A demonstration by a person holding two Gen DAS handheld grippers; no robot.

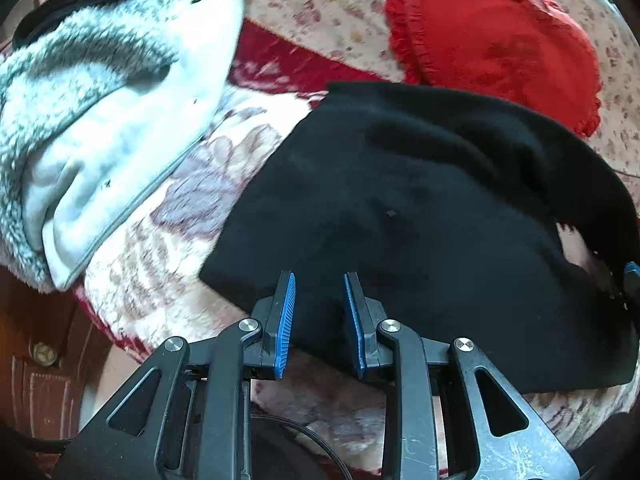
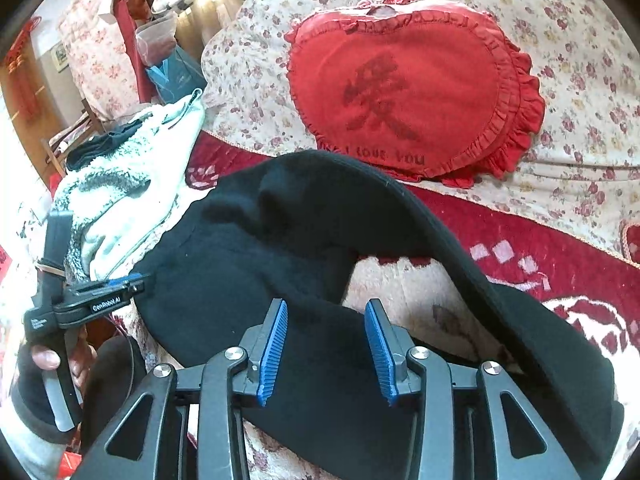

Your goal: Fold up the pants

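Black fleece pants (image 1: pixel 400 200) (image 2: pixel 260 260) lie folded on a red and cream blanket (image 2: pixel 560 264). One long edge arches up and runs off to the near right in the right wrist view. My left gripper (image 1: pixel 320 278) hovers over the pants' near left edge, its blue pads a narrow gap apart with nothing visibly pinched. The right wrist view shows it from the side (image 2: pixel 136 278), held by a hand (image 2: pixel 44 360). My right gripper (image 2: pixel 326 304) stands open above the pants' near part, and no cloth is between its pads.
A red heart-shaped cushion (image 1: pixel 492 52) (image 2: pixel 412 92) lies beyond the pants on a floral sheet (image 2: pixel 580 80). A white fleecy garment (image 1: pixel 100 120) (image 2: pixel 132 184) lies to the pants' left, with dark cloth on top. Furniture and bags (image 2: pixel 168 52) crowd the far left.
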